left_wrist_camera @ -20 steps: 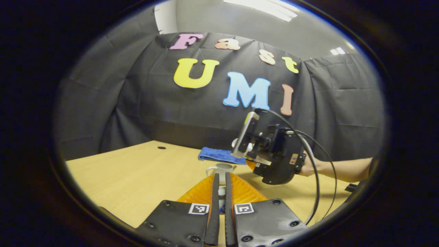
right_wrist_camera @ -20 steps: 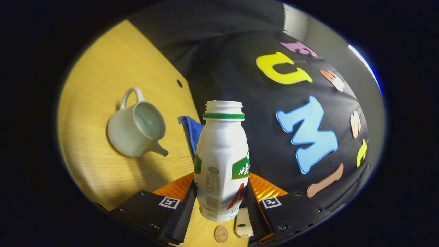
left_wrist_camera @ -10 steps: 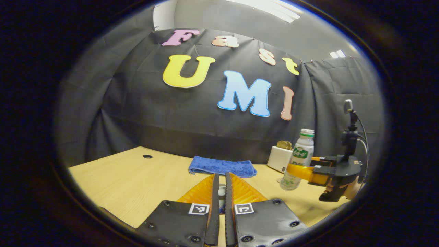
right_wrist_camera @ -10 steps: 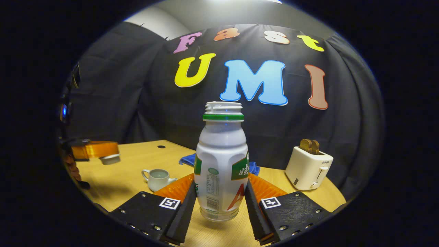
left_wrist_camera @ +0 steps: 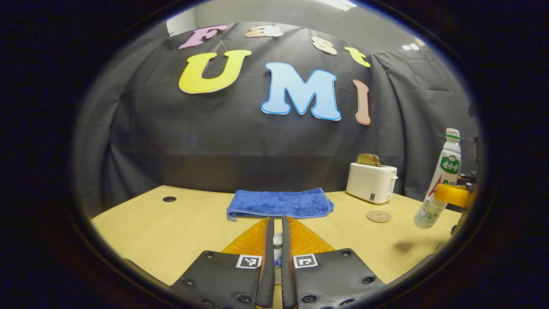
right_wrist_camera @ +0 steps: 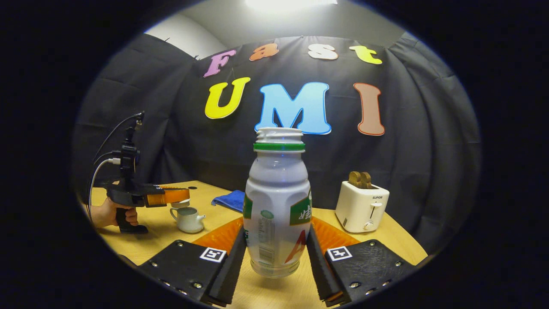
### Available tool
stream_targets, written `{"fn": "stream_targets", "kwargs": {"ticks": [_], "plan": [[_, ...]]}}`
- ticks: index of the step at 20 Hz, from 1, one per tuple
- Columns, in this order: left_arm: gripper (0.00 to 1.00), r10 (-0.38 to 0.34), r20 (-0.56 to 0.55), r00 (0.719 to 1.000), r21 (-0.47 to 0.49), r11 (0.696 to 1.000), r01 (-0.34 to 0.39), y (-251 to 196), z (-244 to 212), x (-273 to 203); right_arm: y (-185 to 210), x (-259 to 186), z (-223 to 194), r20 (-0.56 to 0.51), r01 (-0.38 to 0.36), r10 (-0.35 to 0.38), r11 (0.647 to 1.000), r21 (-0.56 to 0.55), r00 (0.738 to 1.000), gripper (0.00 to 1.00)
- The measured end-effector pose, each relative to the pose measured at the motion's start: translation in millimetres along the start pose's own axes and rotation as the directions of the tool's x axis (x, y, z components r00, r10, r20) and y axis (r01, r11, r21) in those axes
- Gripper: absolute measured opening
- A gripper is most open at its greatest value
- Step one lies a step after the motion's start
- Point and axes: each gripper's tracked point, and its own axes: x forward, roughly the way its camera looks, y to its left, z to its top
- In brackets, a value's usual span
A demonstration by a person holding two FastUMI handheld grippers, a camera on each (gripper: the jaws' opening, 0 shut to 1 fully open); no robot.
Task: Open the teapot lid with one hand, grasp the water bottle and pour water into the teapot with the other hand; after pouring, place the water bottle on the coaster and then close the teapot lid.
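Wooden counter (right_wrist_camera: 386, 240) under everything. Water bottle (right_wrist_camera: 277, 201) upright, clear of the counter, clamped at its lower body by the right hand-held gripper (right_wrist_camera: 276, 253); light thin plastic, uncapped, likely to dent, best held at the waist. Teapot (right_wrist_camera: 187, 218) open, far left. Coaster (left_wrist_camera: 378, 216) near the toaster (left_wrist_camera: 371, 182). Left hand-held gripper (left_wrist_camera: 274, 251) nearly closed, pinching the small lid (left_wrist_camera: 278, 244); likely fragile.

A light wooden table (left_wrist_camera: 180, 223) with a small round cable hole (left_wrist_camera: 169, 199) stands against the booth's creased black cloth wall (left_wrist_camera: 206, 141). Above the cloth, a grey ceiling (right_wrist_camera: 240, 17) carries a bright light panel (right_wrist_camera: 283, 4).
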Motion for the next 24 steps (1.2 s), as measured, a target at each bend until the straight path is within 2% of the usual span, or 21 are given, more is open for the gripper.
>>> {"fn": "stream_targets", "kwargs": {"ticks": [3,4,5,6,7,9,10,16,17,18,21,22,24], "plan": [[0.17,0.01,-0.027,1.0,0.01,1.0,-0.01,3,-11,10,-6,0,-6,-0.007,0.004,-0.004,1.0,0.019,1.0,0.71],[0.13,0.015,-0.03,0.999,0.02,1.0,-0.015,3,-12,12,-6,1,-8,-0.012,0.005,-0.004,1.0,0.026,1.0,0.71],[0.17,0.014,-0.03,0.999,0.023,1.0,-0.013,3,-12,16,-7,2,-9,-0.014,0.006,-0.005,0.999,0.035,1.0,0.71],[0.13,0.008,-0.036,0.999,0.023,1.0,-0.007,1,-14,17,-7,2,-10,-0.016,0.004,-0.003,0.999,0.041,1.0,0.71],[0.17,0.011,-0.041,0.999,0.029,1.0,-0.01,0,-17,18,-6,2,-10,-0.016,0.005,-0.005,0.999,0.045,1.0,0.71],[0.13,0.021,-0.052,0.998,0.036,0.999,-0.019,2,-22,22,-7,2,-9,-0.016,0.011,-0.01,0.999,0.042,1.0,0.71],[0.17,0.024,-0.056,0.998,0.034,0.999,-0.022,3,-24,23,-7,1,-9,-0.014,0.013,-0.012,0.999,0.039,1.0,0.71],[0.17,0.028,-0.068,0.997,0.035,0.999,-0.026,3,-27,24,-8,6,-16,-0.048,0.034,-0.031,0.998,0.054,0.998,0.71],[0.13,0.032,-0.068,0.997,0.048,0.998,-0.029,2,-28,23,-9,7,-19,-0.061,0.041,-0.037,0.996,0.074,0.997,0.71],[0.17,0.035,-0.068,0.997,0.054,0.998,-0.031,2,-28,23,-10,8,-20,-0.065,0.046,-0.04,0.994,0.102,0.997,0.71],[0.16,0.015,-0.077,0.997,0.039,0.999,-0.012,-2,-32,22,-16,13,-25,-0.07,0.08,-0.071,0.988,0.129,0.995,0.71],[0.23,0.006,-0.073,0.997,0.032,0.999,-0.004,-3,-30,21,-22,18,-25,-0.066,0.096,-0.089,0.988,0.118,0.994,0.71],[0.27,0.008,-0.052,0.999,0.021,1.0,-0.007,-2,-21,16,-41,31,-31,-0.069,0.15,-0.144,0.983,0.105,0.987,0.71]]}}
